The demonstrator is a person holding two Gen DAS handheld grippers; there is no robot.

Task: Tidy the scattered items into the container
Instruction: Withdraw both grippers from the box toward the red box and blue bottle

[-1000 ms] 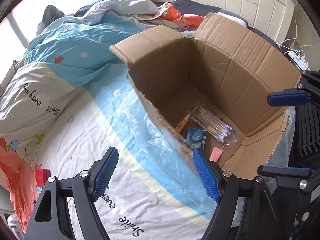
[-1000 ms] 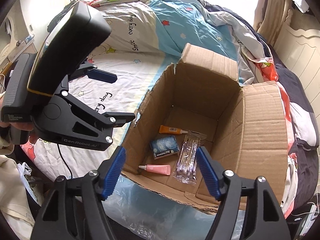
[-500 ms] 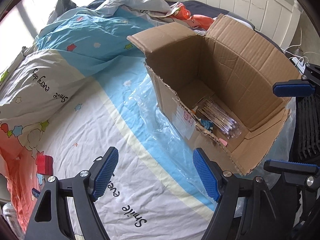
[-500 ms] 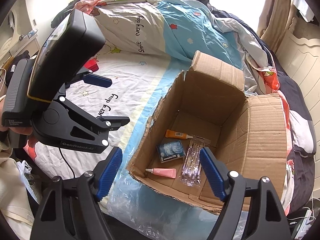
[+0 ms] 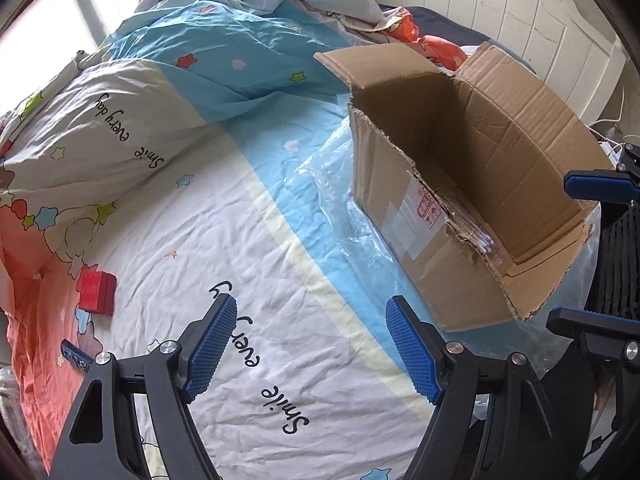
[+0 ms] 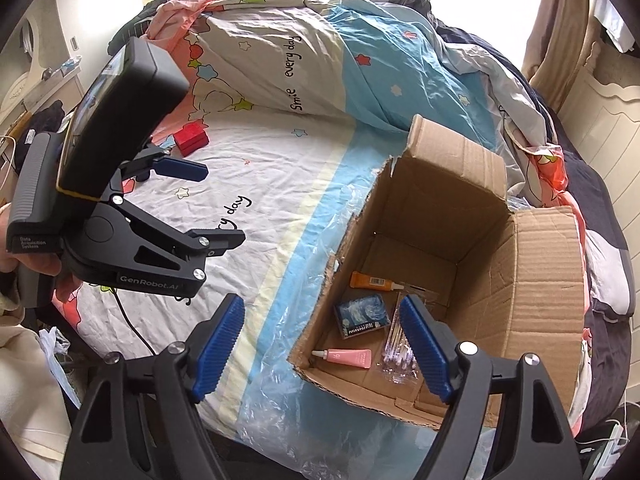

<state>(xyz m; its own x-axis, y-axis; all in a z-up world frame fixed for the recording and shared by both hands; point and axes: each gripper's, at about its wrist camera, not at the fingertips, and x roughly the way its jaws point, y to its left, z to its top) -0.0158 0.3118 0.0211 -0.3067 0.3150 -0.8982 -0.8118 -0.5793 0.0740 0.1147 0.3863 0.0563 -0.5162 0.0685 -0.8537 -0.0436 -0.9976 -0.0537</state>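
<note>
The left gripper point(image 5: 310, 346) stands wide open and empty over the printed white bedsheet point(image 5: 224, 240). The right gripper point(image 6: 322, 346) is open, holding nothing. At 2 o'clock the brown cardboard box point(image 6: 548, 300) holds 4 items. At 10 o'clock, far, the small red box point(image 6: 193, 139) lies on the sheet.

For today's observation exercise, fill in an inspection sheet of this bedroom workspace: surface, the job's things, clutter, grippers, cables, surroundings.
Surface: bed sheet, wrinkled, printed with stars and words.
Job's things: cardboard box, open, holding an orange tube, a blue packet, a pink tube and bagged cotton swabs. A red box and a small blue item lie out on the sheet.
Clutter: clear plastic film beside and under the box; bunched duvet.
Grippers: left gripper and right gripper, both open and empty.
Cables: black cable below the left gripper.
Surroundings: white headboard, curtain.
</note>
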